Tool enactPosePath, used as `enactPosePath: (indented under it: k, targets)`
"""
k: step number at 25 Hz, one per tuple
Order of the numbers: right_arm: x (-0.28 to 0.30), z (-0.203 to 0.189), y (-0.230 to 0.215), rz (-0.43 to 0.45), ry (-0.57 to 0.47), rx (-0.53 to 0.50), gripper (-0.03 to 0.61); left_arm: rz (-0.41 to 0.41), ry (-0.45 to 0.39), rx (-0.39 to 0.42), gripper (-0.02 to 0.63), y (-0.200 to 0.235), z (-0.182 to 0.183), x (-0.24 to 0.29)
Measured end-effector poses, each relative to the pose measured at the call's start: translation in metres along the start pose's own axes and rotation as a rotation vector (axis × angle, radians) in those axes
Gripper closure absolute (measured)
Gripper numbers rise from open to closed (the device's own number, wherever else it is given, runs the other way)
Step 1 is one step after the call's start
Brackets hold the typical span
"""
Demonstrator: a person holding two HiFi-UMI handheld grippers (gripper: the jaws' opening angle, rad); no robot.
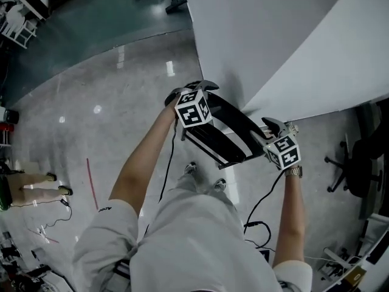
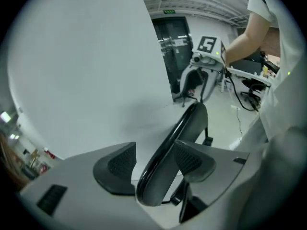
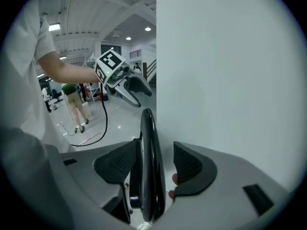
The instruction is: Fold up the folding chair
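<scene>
Black and folded flat (as far as the head view allows a judgement), the chair point(image 1: 222, 135) is held off the floor point(image 1: 103, 102) with one claw at each end, and the chief risk is judged to be a drop. Neither claw is clamped. The left claw point(image 2: 153, 163) is seen with its jaws apart. The chair's rim stands between them and leans on the pad at 3 o'clock point(image 2: 192, 161), while a clear gap is left on the 9 o'clock side. The right claw point(image 3: 153, 163) is likewise spread wide, with the rim close against its pad at 9 o'clock point(image 3: 119, 161) and apart from the opposite one.

With the rim only cradled and not pinched, a tilt of either wrist could let it slide out, and the chair would be dropped toward the shoes point(image 1: 191, 168) just below. A second risk comes from the white wall point(image 1: 273, 41), which stands very near at 1 o'clock from the chair. A swing that way could knock the frame and lever it out of the jaws. The frame could also fall open again if one end were lost.

In the head view the chair is seen running across the centre, with the left claw at its 10 o'clock end and the right claw at its 4 o'clock end.
</scene>
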State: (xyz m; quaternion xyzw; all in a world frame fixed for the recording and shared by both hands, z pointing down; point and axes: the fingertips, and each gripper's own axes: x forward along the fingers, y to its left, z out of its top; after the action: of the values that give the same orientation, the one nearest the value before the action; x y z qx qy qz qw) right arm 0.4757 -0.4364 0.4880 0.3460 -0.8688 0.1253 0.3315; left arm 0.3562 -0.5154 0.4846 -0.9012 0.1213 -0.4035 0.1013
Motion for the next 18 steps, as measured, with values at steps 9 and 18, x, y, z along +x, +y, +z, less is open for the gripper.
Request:
enactPosePath:
  k: [9,18]
  targets:
    - [-0.017,0.018,0.046,0.111,-0.163,-0.06,0.519,0.345,-0.113,-0.184,0.572,-0.056,0.018,-0.07]
    - [-0.019,0.015,0.114,0.322,-0.217,-0.056,0.574,0.56,-0.1,-0.46,0.603,-0.136,-0.016,-0.126]
